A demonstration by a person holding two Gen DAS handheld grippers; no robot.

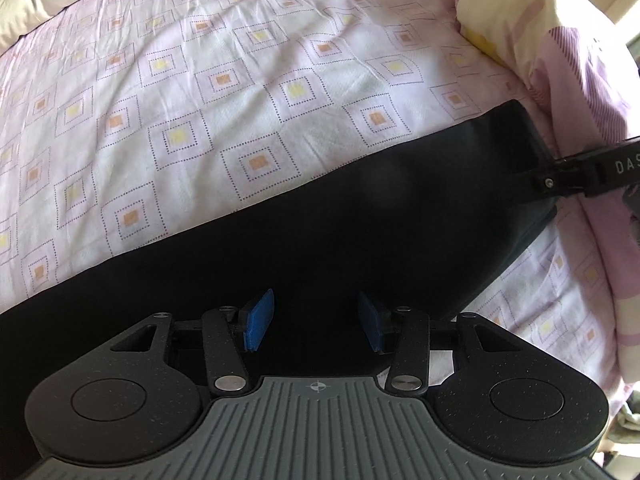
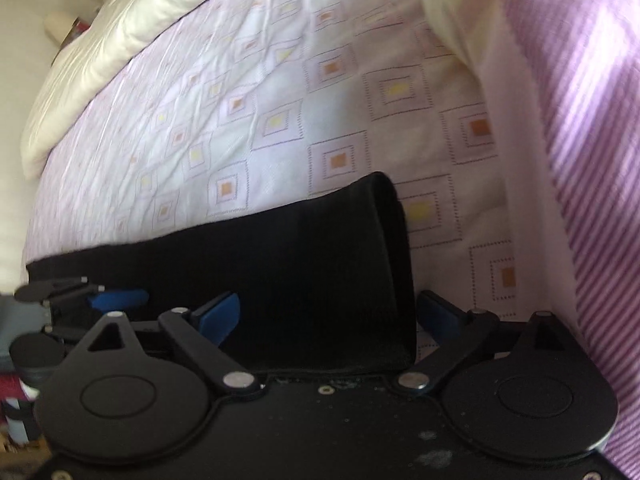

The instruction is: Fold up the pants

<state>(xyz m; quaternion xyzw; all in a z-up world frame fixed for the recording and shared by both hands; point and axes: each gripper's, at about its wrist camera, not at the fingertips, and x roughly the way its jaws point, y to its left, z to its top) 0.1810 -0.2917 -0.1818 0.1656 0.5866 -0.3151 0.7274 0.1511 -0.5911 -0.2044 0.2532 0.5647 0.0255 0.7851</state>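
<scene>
The black pants (image 1: 328, 224) lie folded in a long strip across the patterned bed sheet (image 1: 208, 92). My left gripper (image 1: 316, 322) is open, its blue pads (image 1: 260, 318) hovering low over the near edge of the pants. My right gripper (image 2: 328, 316) is open wide, its jaws on either side of the folded end of the pants (image 2: 312, 264). The right gripper's black finger (image 1: 568, 178) shows in the left wrist view at the pants' right end. The left gripper (image 2: 116, 300) shows at the left edge of the right wrist view.
A rolled purple-striped and cream blanket (image 1: 560, 40) lies along the right side of the bed; it also shows in the right wrist view (image 2: 580, 120). A cream pillow (image 2: 88, 68) lies at the far left edge of the bed.
</scene>
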